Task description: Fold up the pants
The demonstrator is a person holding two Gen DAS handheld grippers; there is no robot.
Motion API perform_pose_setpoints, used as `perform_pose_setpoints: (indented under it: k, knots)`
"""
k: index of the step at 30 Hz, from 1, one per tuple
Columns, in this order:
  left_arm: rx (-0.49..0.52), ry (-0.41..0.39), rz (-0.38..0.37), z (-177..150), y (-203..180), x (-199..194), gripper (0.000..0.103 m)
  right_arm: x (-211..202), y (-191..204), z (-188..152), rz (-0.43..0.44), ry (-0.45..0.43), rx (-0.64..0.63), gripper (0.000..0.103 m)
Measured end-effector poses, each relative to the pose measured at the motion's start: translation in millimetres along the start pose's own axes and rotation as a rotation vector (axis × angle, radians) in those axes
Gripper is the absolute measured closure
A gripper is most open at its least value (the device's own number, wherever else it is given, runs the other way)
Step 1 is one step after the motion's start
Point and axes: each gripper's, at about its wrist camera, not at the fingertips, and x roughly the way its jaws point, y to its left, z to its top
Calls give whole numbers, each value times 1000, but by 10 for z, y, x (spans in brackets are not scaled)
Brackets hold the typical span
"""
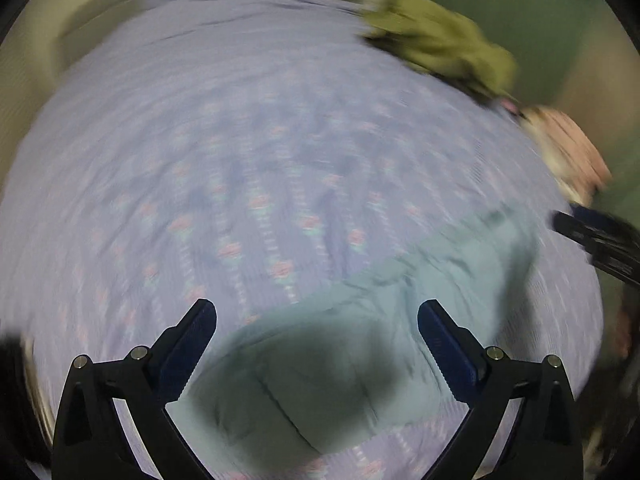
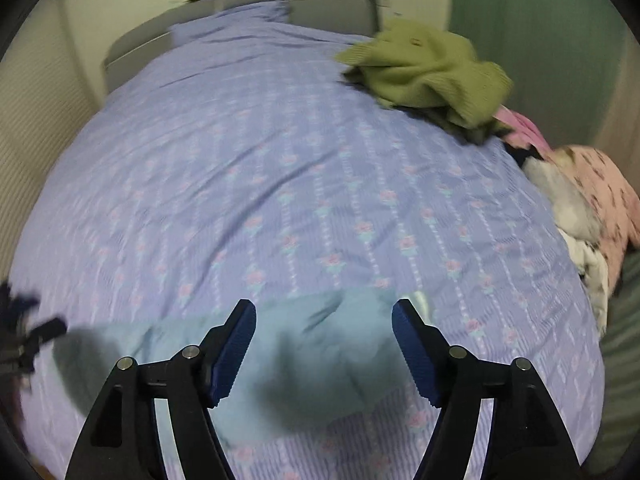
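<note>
Light teal pants (image 1: 400,312) lie flat on the lavender flowered bedspread (image 1: 240,140) near the bed's front edge. My left gripper (image 1: 317,316) is open and empty above one end of them. My right gripper (image 2: 324,316) is open and empty above the other end of the pants (image 2: 320,360). The right gripper also shows at the right edge of the left wrist view (image 1: 600,240), and the left gripper at the left edge of the right wrist view (image 2: 28,340). Both views are blurred by motion.
An olive green garment (image 2: 428,68) lies crumpled at the far right of the bedspread (image 2: 240,180). A pink patterned cloth and white clothes (image 2: 592,200) are piled at the right edge. A grey headboard (image 2: 320,4) and a cream wall stand behind.
</note>
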Motion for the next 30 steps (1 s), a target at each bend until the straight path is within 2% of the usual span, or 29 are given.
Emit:
perform_pose_setpoints:
  k: [2,5,7,11,13,15,16,17,18,20,22,25,30]
  knots:
    - [60,77,-100,73,-19,166,11,87,55,-90,36,46,-7,32]
    - [70,187,-205,214,-81,457,17,238,114,-230,64,105,16,32]
    - [66,234,-236,261,-148,655,17,300,126,-321,68,130,39,32]
    - [93,343,-292,156,-280,940,17,328,114,-459,73,164,69,32]
    - [128,375,-276,111,-325,1033,19,318,94,-521,65,177,83,32]
    - [151,378,-264,106,-354,1029,34,289,64,-572,69,183,99,32]
    - [156,373,-262,107,-353,1010,55,279,57,-589,70,186,105,32]
    - [158,363,-257,116,-339,964,82,276,49,-605,72,189,111,32]
    - [159,359,-262,127,-330,939,87,269,47,-609,70,190,115,32]
    - [175,349,-267,123,-310,918,92,277,48,-620,71,195,126,32]
    - [202,326,-219,117,-299,896,93,286,67,-617,84,199,133,32]
    - [182,292,-183,168,-259,905,94,277,114,-601,88,196,122,32]
    - [141,299,-116,251,-165,1126,94,311,177,-555,80,203,112,32]
